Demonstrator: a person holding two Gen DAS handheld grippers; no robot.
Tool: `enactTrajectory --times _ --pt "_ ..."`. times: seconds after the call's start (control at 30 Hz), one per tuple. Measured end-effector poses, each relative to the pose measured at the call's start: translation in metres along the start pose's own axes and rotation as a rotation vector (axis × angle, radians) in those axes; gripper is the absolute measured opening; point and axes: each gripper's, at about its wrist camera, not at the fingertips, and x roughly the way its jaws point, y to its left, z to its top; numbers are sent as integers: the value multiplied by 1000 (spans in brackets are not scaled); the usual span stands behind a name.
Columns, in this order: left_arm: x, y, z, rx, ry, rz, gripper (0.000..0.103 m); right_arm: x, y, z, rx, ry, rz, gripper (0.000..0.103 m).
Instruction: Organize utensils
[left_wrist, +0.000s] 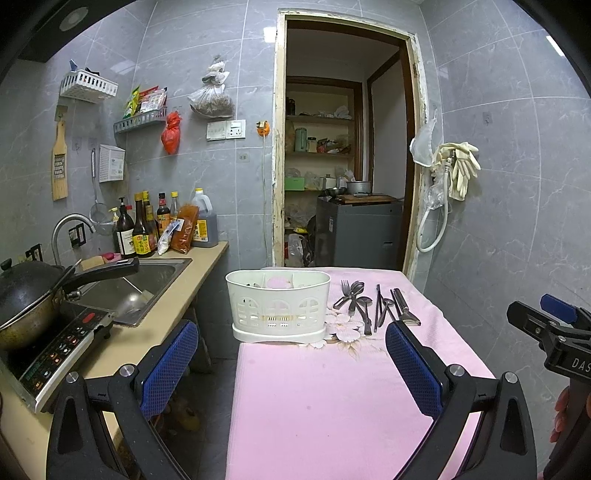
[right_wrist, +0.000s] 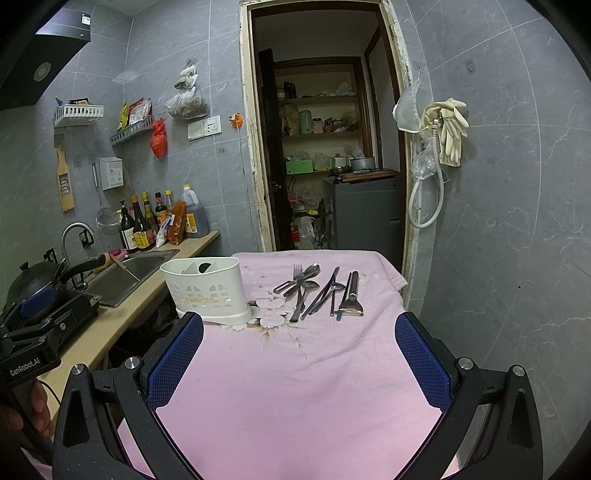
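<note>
Both grippers, left gripper (left_wrist: 291, 363) and right gripper (right_wrist: 299, 356), are hovering released over the pink cloth-covered desk (right_wrist: 295, 387). Metal utensils (right_wrist: 317, 290) are lying far-centre, right of the white perforated plastic caddy (right_wrist: 205, 290).

Steel utensils (right_wrist: 317, 291) lie loose beside upright white caddy (right_wrist: 207, 288) on pink cloth

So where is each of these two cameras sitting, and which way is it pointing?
Left wrist view: on the left gripper, looking forward between its open blue-padded fingers over the pink cloth at the white caddy; the right gripper and fingertips of a hand show at the right edge.
Right wrist view: on the right gripper, open, facing the utensil pile; the left gripper shows at left.
Shared: caddy, utensils, cloth, sink, doorway.
</note>
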Motion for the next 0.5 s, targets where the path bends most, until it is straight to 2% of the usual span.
enactTrajectory --times 0.5 --pt "-1 -2 -1 2 1 -3 102 1 -1 1 -1 2 0 102"
